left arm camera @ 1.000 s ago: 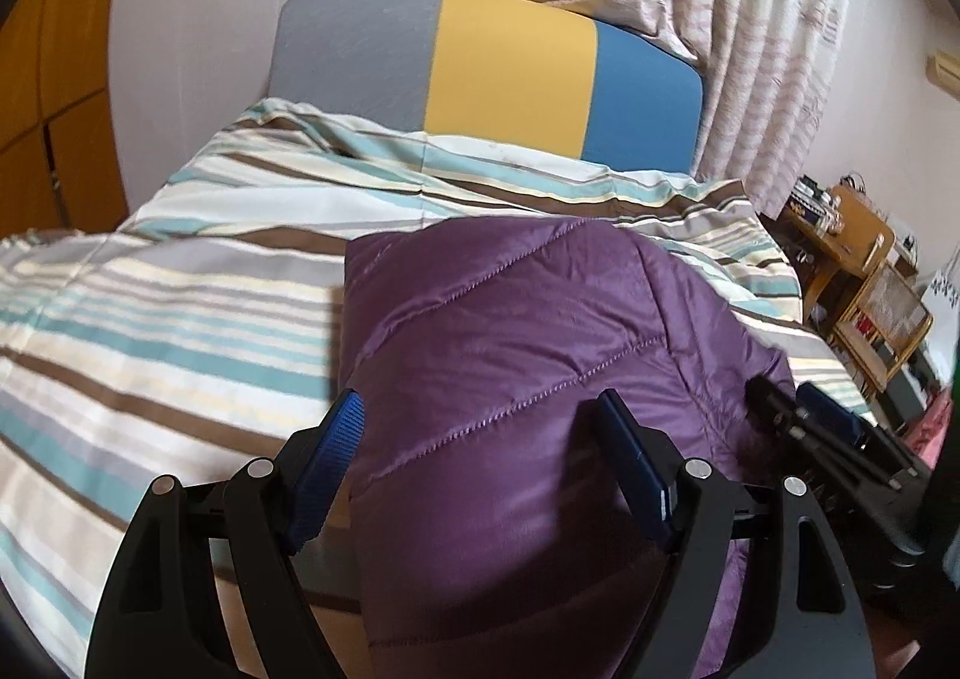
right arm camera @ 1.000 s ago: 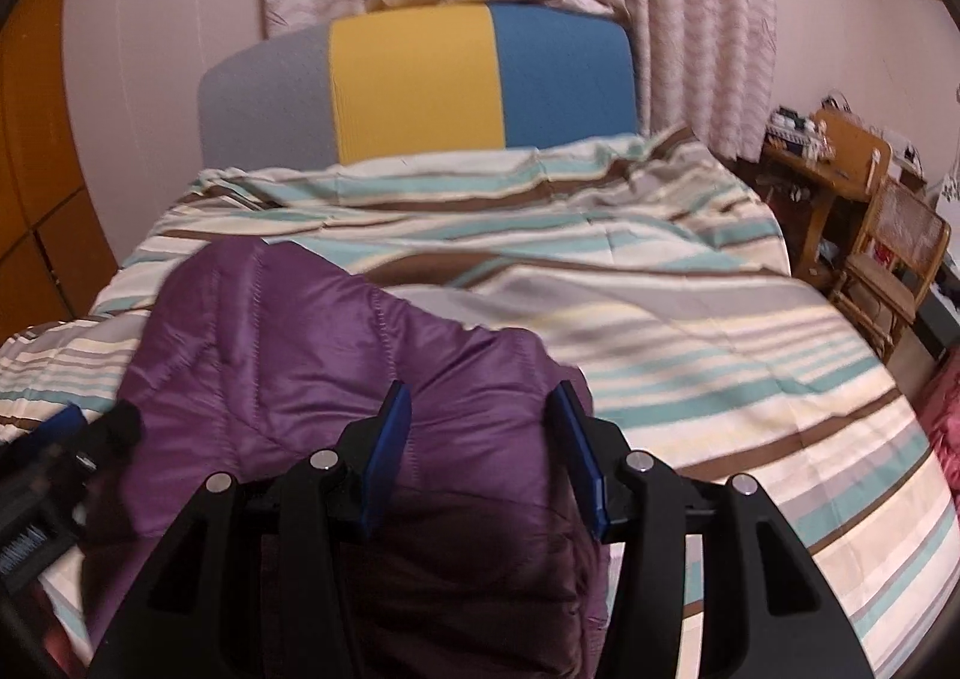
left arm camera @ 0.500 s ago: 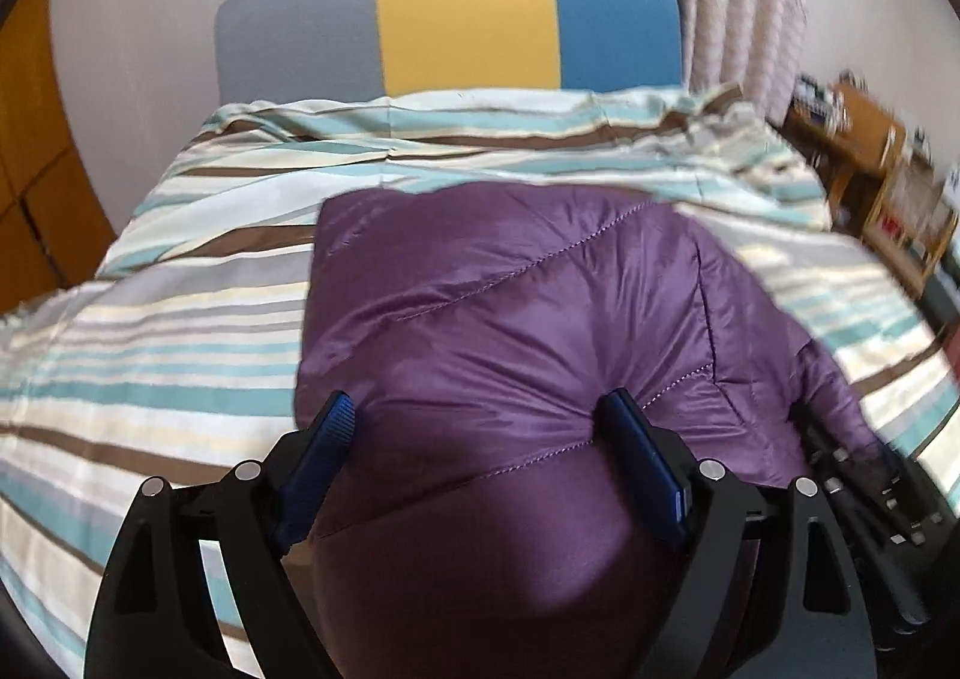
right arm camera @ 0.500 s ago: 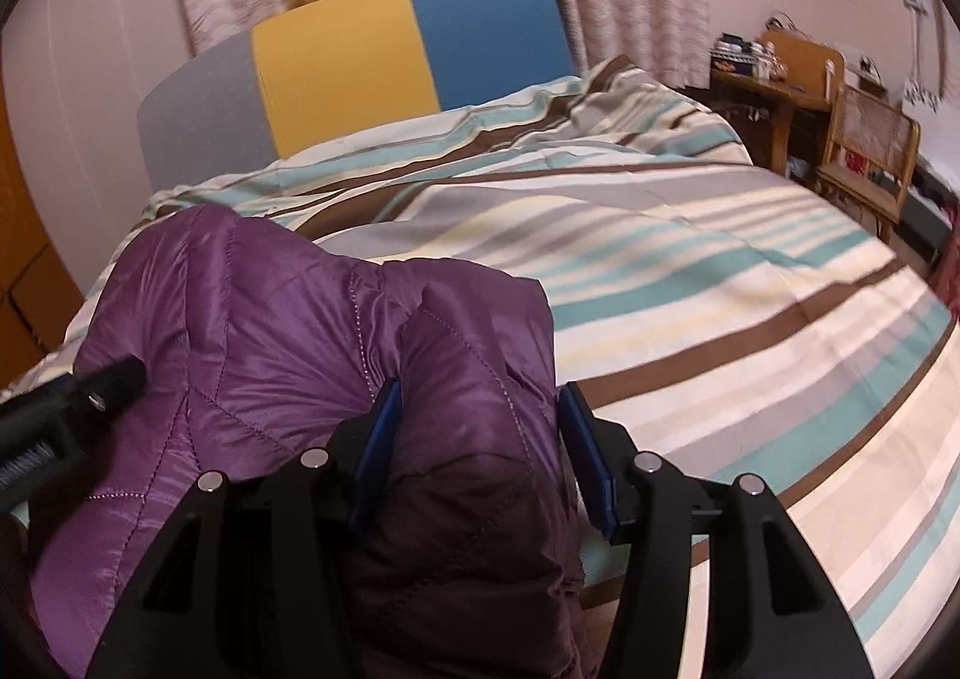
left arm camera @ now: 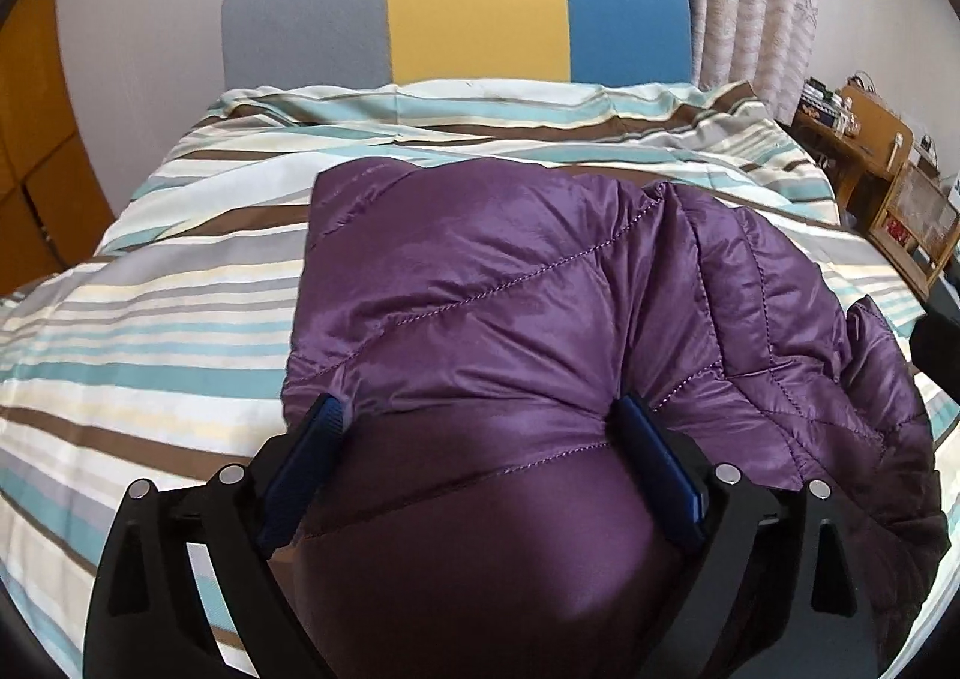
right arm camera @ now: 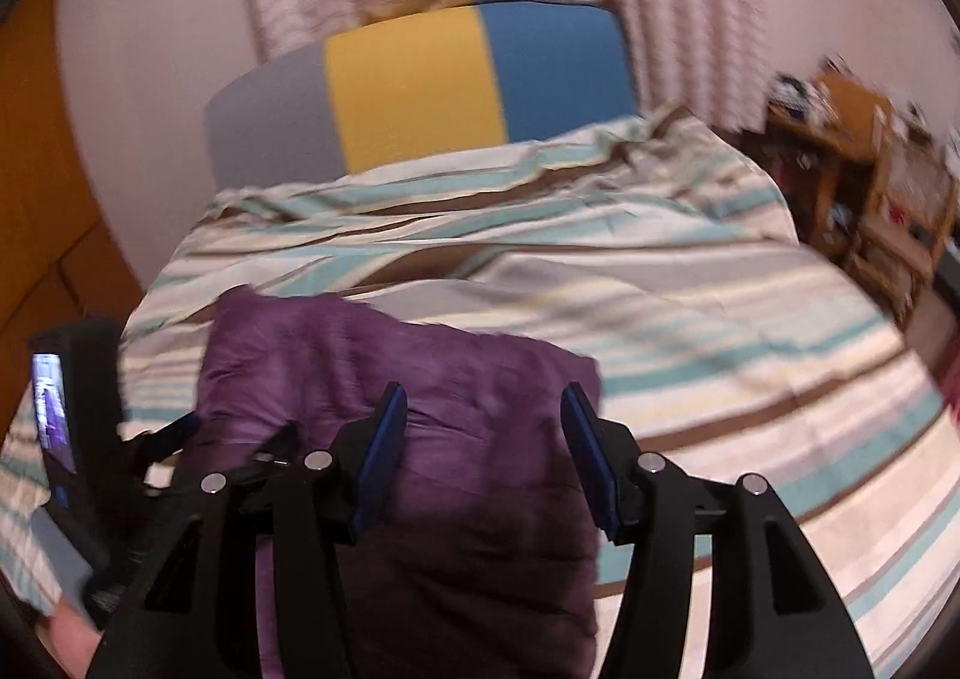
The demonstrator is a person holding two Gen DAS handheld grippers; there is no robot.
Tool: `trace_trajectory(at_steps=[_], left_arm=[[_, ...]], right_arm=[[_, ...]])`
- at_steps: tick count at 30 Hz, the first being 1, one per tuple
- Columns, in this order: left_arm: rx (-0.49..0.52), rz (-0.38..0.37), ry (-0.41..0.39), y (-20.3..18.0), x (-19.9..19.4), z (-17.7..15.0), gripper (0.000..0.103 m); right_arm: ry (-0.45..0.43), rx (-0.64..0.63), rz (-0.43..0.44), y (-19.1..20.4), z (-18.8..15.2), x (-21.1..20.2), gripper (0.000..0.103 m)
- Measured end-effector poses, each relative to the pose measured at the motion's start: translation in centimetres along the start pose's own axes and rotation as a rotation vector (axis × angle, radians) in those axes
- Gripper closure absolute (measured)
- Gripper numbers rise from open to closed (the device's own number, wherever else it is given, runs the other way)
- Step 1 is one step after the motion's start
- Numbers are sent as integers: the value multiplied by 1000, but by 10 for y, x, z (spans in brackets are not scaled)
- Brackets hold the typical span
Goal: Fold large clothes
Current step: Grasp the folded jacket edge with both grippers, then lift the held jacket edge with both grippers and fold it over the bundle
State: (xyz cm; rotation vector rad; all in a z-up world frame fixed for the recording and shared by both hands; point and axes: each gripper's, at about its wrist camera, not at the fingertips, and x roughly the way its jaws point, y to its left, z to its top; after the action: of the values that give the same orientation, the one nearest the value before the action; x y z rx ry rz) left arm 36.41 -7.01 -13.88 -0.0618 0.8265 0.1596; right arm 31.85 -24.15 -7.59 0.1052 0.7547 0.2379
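Striped bed [left arm camera: 150, 319], purple jacket [left arm camera: 480, 289] lengthwise toward headboard [left arm camera: 474, 13]

Right wrist view blurred; purple jacket [right arm camera: 420, 379] cut off below.

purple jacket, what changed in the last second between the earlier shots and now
The left gripper came down over the purple jacket and its jaws are opening, the padded fabric bulging between them. The right gripper spread slightly and pulled back, so the jacket lies below its jaws rather than bunched between them; that view is blurred. The jacket stayed folded on the striped bedspread.
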Motion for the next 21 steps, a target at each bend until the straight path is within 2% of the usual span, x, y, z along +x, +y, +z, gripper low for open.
trace_trajectory(at_steps=[2,5,6,8,12,14,17,21], left_arm=[[-45,-11,-4,6,-9,1,6],[-108,-43,2,15,-19,8,6],[-103,-9,11,14,-20,11,6],[-114,1,11,15,-18,19,6],[-82,22,61,7,1,31,6],[-66,2,90,5,14,30,6],[-108,-43,120,11,30,24,3],[-95,-39,138,9,45,21,3]], right_arm=[[72,9,35,9,8,15,50],[121,16,46,11,14,44,50],[124,14,51,11,14,52,52],[151,5,25,8,14,73,53],[158,73,31,-10,5,92,53],[152,82,26,-15,0,97,53],[148,98,17,-21,-6,105,53],[137,106,-7,-19,-11,114,53]])
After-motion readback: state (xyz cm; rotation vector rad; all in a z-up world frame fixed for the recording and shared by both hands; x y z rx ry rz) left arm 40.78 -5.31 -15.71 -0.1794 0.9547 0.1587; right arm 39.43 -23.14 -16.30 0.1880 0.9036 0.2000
